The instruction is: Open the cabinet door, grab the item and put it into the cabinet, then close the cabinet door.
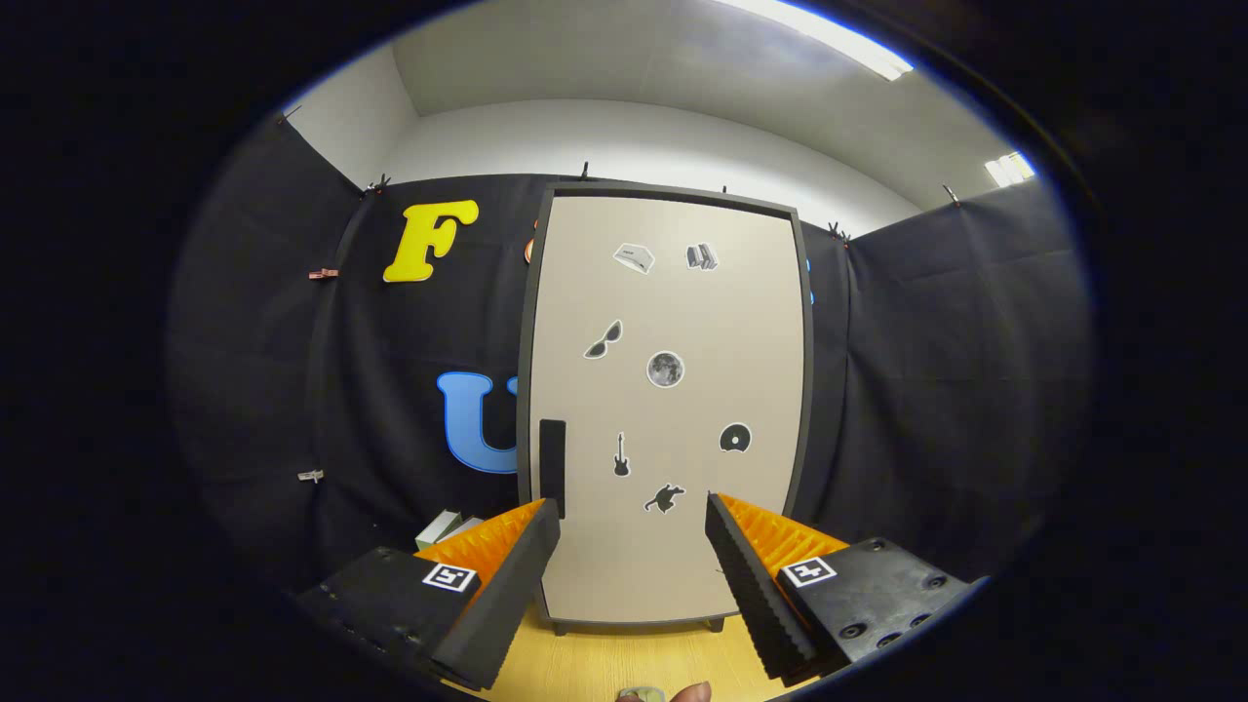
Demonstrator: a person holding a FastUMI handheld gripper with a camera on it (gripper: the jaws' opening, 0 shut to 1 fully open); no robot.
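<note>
Standing upright at the centre of the frame, the cabinet [666, 400] has its pale door [673, 322] shut, a dark handle [552, 466] low on the door's left edge and small stickers (sunglasses, a moon, a guitar) scattered over it. The gripper [632, 531] hangs before it, jaws spread apart with nothing between them, framing the door's lower part. Lower left, behind the left jaw, a small white box [441, 527] sits on the wooden tabletop [624, 663].
</note>
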